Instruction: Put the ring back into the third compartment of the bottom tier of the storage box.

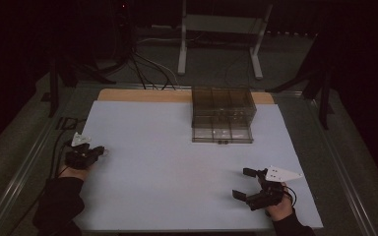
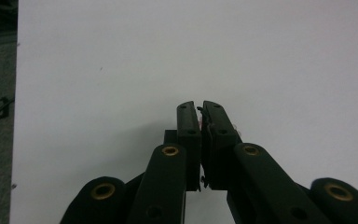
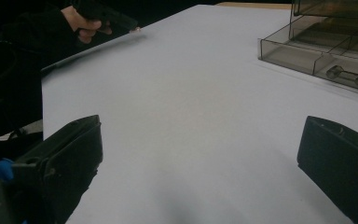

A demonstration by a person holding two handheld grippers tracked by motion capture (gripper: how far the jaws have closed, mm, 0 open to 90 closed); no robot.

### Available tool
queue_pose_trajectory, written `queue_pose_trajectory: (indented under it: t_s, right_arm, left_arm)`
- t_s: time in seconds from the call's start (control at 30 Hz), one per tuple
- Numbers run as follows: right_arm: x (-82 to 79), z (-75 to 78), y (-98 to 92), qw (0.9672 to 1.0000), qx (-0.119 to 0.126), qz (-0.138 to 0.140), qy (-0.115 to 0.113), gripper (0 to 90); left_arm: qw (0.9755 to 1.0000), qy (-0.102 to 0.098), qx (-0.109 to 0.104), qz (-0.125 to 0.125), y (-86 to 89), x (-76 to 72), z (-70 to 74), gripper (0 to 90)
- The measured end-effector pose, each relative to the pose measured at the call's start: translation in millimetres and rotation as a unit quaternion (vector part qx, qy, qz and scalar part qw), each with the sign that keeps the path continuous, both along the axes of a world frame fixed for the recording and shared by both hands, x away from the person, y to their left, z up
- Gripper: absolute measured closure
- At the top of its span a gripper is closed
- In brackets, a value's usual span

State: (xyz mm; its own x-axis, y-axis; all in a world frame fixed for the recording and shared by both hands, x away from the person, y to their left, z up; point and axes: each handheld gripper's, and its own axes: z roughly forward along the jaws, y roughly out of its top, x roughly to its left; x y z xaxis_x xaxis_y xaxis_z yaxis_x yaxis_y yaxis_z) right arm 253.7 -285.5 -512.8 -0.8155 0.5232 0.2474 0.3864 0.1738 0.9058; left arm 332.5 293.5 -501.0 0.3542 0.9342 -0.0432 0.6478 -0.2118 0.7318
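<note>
Left gripper (image 1: 97, 151), at the desk's (image 1: 167, 162) left edge, pinches something small and pinkish, unidentifiable. Right gripper (image 1: 248, 184), near the front right corner, stands wide, empty. Risk: a slackened pinch drops the piece before the drawer box (image 1: 222, 114) at the far edge.

The left gripper (image 1: 100, 150) is lying low at the table's left edge, its jaws pressed together. The right gripper (image 1: 243, 183) is resting near the front right, jaws spread wide apart, gripped by a dark-sleeved hand (image 1: 278, 206).
</note>
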Motion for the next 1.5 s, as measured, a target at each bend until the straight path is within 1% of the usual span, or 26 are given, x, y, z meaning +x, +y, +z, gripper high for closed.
queue_pose_trajectory:
  t_s: [0.1, 0.13, 0.2, 0.23, 0.33, 0.37, 0.47, 0.53, 0.73, 0.87, 1.0, 1.2, 1.27, 1.37, 1.43, 1.5]
  right_arm:
    - [-0.1, 0.1, 0.0, 1.0, 0.001, -0.001, -0.001, 0.0]
    - [-0.1, -0.1, 0.0, 1.0, 0.0, 0.0, 0.0, 0.0]
    - [-0.4, 0.0, -0.1, 1.0, 0.001, 0.0, 0.0, 0.0]
    - [-0.5, 0.1, 0.0, 1.0, 0.001, 0.0, 0.0, 0.0]
    - [-0.2, -0.6, 0.5, 1.0, -0.001, 0.001, 0.001, 0.0]
    - [-0.2, -0.7, 0.8, 1.0, 0.0, 0.001, 0.002, 0.0]
    - [-0.4, -0.4, 1.6, 1.0, 0.0, 0.002, 0.0, 0.0]
    - [-0.1, -0.8, 2.3, 1.0, 0.0, 0.004, 0.002, 0.0]
    - [0.2, -1.1, 1.9, 1.0, 0.001, 0.004, 0.003, 0.0]
    - [-0.1, -0.4, 2.3, 1.0, 0.001, 0.004, 0.002, 0.0]
    - [-0.3, -0.5, 1.7, 1.0, 0.002, 0.004, 0.002, 0.0]
    - [0.1, -0.7, 2.5, 1.0, 0.001, 0.004, 0.002, 0.0]
    - [0.1, -0.7, 2.4, 1.0, 0.002, 0.004, 0.003, 0.0]
    - [0.1, -0.6, 1.3, 1.0, 0.004, 0.003, 0.004, 0.0]
    - [0.2, -0.3, 1.1, 1.0, 0.005, 0.002, 0.002, 0.0]
    - [0.2, -0.8, 1.5, 1.0, 0.002, 0.002, 0.004, 0.0]
  left_arm:
    - [1.0, -0.002, 0.001, -0.007, -3.8, 0.7, 1.8, 88.4]
    - [1.0, -0.003, 0.004, -0.008, -4.8, 0.7, 2.3, 88.4]
    - [0.9999, -0.002, 0.001, -0.013, -6.7, 0.9, 2.7, 88.4]
    - [0.9999, -0.003, 0.005, -0.016, -7.9, 1.0, 2.9, 88.4]
    - [0.9998, -0.004, 0.003, -0.021, -11.4, 1.3, 3.9, 88.4]
    - [0.9997, -0.005, 0.006, -0.023, -12.7, 1.4, 4.3, 88.4]
    - [0.9996, -0.004, 0.006, -0.029, -15.3, 2.2, 5.3, 88.4]
    - [0.9991, -0.004, 0.009, -0.041, -19.5, 3.8, 7.5, 88.4]
    - [0.9983, -0.005, 0.009, -0.057, -28.4, 5.7, 10.3, 88.4]
    - [0.9979, -0.003, 0.01, -0.063, -33.5, 7.1, 10.2, 88.4]
    - [0.9972, -0.001, 0.005, -0.075, -41.5, 9.3, 10.3, 88.3]
    - [0.9954, 0.001, 0.012, -0.095, -55.7, 12.5, 12.0, 88.3]
    - [0.9951, 0.0, 0.012, -0.098, -59.3, 13.9, 13.6, 88.4]
    - [0.9942, 0.0, 0.012, -0.107, -65.5, 15.4, 15.8, 88.3]
    - [0.9933, -0.003, 0.013, -0.115, -70.4, 16.1, 17.1, 88.3]
    - [0.9924, -0.002, 0.013, -0.122, -75.9, 17.1, 17.9, 88.4]
